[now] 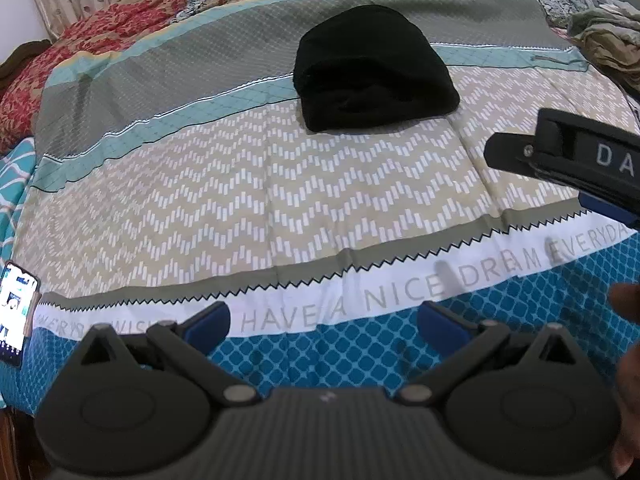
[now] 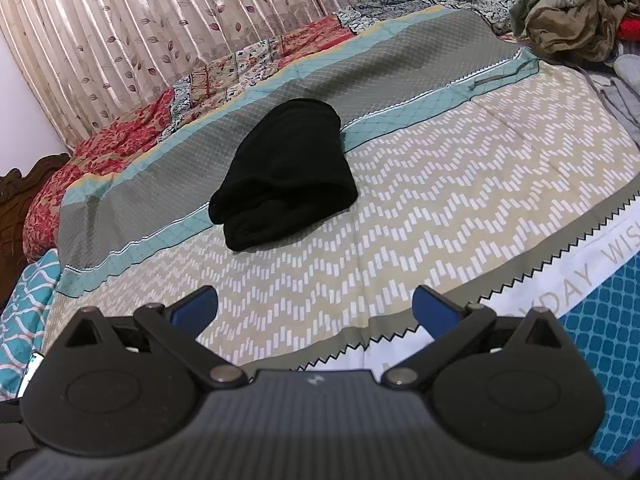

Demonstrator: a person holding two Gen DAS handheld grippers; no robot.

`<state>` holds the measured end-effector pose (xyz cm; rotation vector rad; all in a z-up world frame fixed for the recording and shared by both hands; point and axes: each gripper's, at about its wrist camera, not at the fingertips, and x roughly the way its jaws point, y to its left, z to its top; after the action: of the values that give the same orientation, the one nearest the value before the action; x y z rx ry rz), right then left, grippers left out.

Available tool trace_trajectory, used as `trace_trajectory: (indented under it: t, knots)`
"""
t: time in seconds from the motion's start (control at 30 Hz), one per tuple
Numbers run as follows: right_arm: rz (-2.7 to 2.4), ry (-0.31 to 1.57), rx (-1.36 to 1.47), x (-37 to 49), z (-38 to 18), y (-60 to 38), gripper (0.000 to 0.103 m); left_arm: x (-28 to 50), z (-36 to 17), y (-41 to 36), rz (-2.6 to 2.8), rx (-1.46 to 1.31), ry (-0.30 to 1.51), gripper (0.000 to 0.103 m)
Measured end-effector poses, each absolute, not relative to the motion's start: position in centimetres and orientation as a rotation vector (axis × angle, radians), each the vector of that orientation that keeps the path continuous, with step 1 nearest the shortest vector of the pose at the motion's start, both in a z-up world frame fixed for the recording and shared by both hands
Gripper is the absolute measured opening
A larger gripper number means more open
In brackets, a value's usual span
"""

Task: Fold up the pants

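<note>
Black pants [image 1: 374, 70] lie folded in a compact bundle on the patterned bedsheet [image 1: 280, 200].
Left gripper [image 1: 323, 322] hovers with fingers spread wide, holding nothing; right gripper [image 2: 315, 307] likewise gapes empty; both well short of the pants.

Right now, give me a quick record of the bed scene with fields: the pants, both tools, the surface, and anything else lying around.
pants: black pants, folded into a compact bundle, lying free on the bedsheet
left tool: left tool, open, holding nothing, over the near edge of the sheet
right tool: right tool, open, holding nothing, short of the pants
surface: patterned bedsheet with printed lettering
other: phone with lit screen at left edge; heap of olive clothing at far right
</note>
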<state>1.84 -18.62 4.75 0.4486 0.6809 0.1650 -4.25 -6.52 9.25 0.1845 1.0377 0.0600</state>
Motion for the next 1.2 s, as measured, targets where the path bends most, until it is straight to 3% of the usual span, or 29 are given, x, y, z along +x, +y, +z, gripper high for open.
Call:
trace_trajectory:
  t: [1.2]
  knots:
    - [0.198, 0.607, 0.369, -0.4, 7.8, -15.5, 0.103, -6.1, 12.3, -3.2, 0.151, 0.099, 0.937, 0.103]
